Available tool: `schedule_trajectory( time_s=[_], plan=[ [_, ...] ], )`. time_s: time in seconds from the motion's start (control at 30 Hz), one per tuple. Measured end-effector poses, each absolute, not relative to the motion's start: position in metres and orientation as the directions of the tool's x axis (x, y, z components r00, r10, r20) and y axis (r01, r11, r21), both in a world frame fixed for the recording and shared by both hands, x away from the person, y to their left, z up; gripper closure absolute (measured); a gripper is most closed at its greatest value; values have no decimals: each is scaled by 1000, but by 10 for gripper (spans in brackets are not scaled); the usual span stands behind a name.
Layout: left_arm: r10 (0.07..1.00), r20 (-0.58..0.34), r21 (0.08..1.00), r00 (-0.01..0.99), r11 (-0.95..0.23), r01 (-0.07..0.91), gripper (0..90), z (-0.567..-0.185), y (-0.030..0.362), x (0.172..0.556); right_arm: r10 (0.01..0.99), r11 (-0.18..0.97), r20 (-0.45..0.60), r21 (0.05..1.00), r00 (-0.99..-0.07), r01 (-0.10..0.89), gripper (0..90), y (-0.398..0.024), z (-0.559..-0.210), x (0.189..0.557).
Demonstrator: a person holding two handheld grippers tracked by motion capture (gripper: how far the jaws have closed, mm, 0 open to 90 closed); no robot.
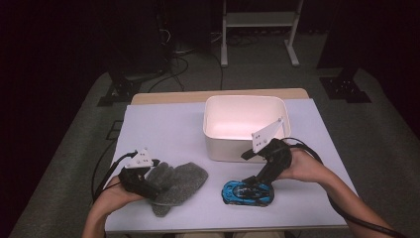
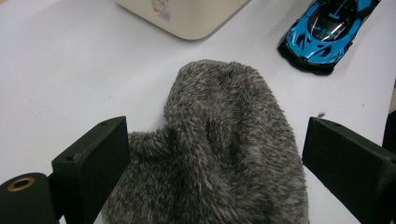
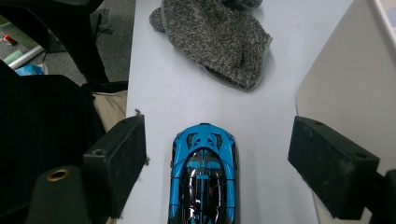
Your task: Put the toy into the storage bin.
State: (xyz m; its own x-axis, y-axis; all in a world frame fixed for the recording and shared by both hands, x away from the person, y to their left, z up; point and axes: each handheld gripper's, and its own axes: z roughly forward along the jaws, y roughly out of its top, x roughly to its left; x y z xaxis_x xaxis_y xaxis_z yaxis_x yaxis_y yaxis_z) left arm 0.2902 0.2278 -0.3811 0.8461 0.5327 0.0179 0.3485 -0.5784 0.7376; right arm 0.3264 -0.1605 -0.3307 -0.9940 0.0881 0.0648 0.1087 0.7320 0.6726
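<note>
Near the table's front-left corner, the left gripper (image 1: pixel 148 184) is standing released, jaws wide astride the grey fuzzy mitten (image 1: pixel 174 184) lying there. Near the front edge, right of the mitten, the right gripper (image 1: pixel 253 182) is hovering — jaws spread, untouching — over the blue toy car (image 1: pixel 246 193), just before the white bin (image 1: pixel 245 128).

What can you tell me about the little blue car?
The blue toy car is a glossy sports car with a black roof, black windows and dark trim; it looks like hard plastic or metal. It sits upright on its wheels on the pale table, in front of the white bin and beside the fuzzy grey mitten, touching neither. The right tool is over it with its jaws wide open on either side, not pressing on it.
</note>
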Motion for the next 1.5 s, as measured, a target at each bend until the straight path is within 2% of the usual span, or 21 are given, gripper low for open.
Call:
schedule_trajectory(
  time_s=[0.83, 1.5],
  plan=[
    [528, 24, 732, 849, -587, 345, 70, -381, 223, 290, 124, 765, 112, 622, -986, 167, 148, -159, -395, 312],
    [525, 21, 729, 851, -590, 347, 70, -381, 222, 290, 156, 775, 107, 603, -982, 189, 142, -160, -419, 311]
  ],
)
